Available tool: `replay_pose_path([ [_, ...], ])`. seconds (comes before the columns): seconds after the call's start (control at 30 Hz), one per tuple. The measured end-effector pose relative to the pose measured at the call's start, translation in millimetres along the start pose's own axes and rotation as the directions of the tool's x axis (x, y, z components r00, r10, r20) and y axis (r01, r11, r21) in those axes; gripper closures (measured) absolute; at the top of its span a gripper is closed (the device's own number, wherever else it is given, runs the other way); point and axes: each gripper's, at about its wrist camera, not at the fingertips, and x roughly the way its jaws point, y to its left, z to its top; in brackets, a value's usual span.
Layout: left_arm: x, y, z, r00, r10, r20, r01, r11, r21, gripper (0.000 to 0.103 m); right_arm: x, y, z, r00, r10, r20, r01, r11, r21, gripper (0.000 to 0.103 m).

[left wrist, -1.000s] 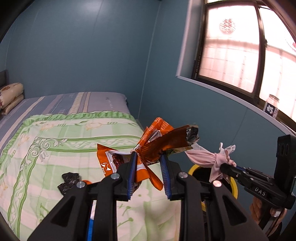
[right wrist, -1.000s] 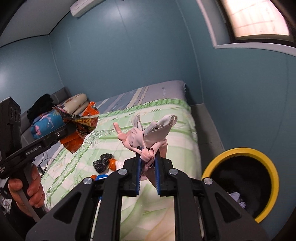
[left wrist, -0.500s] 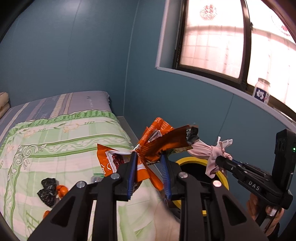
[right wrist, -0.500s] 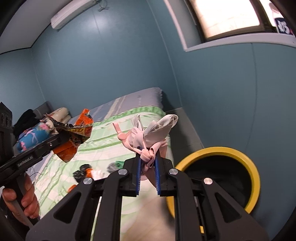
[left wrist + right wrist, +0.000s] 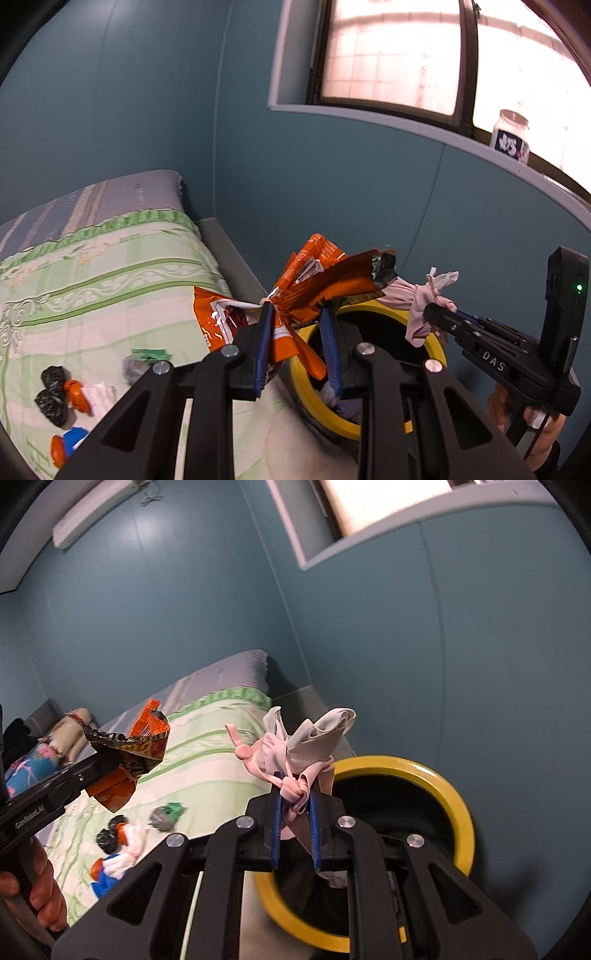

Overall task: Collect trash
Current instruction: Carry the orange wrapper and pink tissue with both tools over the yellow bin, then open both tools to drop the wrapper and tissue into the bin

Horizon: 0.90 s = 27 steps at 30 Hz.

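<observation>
My left gripper (image 5: 297, 317) is shut on a bunch of orange snack wrappers (image 5: 317, 288), held in the air over the near rim of a yellow-rimmed black bin (image 5: 384, 369). My right gripper (image 5: 294, 801) is shut on a knotted pink and grey plastic bag (image 5: 306, 746), just above the bin (image 5: 454, 805) at its left rim. In the left wrist view the right gripper (image 5: 439, 314) enters from the right with the pink bag (image 5: 417, 299) over the bin's far rim. The left gripper with the wrappers (image 5: 136, 753) shows at the left of the right wrist view.
A bed with a green patterned cover (image 5: 92, 288) lies left of the bin. Small scraps remain on it: black bits (image 5: 51, 391), an orange and blue piece (image 5: 66, 443), a green-grey crumple (image 5: 166, 812). A teal wall and a window sill with a jar (image 5: 511, 136) stand behind.
Both grippers carried their loads from above the bed rightward and down to the bin, which now sits right under them. The grips have not changed.
</observation>
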Motion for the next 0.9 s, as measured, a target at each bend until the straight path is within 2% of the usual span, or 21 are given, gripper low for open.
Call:
replay_pose_path([
  [0.37, 74.8, -28.0, -16.9, 0.992, -0.062, -0.107, 0.066, 0.997, 0.033, 0.079, 43.4, -47.2, -16.7, 0.993, -0.063, -0.095, 0.070, 0.995, 0.076, 0.091],
  [0.5, 100.3, -31.0, -25.8, 0.981, -0.108, -0.164, 0.110, 0.994, 0.007, 0.079, 55.9, -57.9, -22.9, 0.989, -0.076, -0.129, 0.089, 0.991, 0.100, 0.091],
  [0.77, 138.7, -36.6, -43.2, 0.959, -0.150, -0.241, 0.146, 0.989, -0.033, 0.078, 81.2, -75.9, -24.8, 0.981, -0.101, -0.167, 0.125, 0.983, 0.138, 0.091],
  [0.87, 144.7, -35.9, -47.0, 0.956, -0.163, -0.245, 0.157, 0.987, -0.044, 0.076, 86.0, -76.5, -26.9, 0.977, -0.104, -0.185, 0.133, 0.979, 0.153, 0.090],
  [0.9, 144.6, -36.2, -48.3, 0.956, -0.163, -0.244, 0.157, 0.987, -0.044, 0.071, 86.2, -76.0, -27.4, 0.976, -0.107, -0.191, 0.137, 0.979, 0.153, 0.090],
])
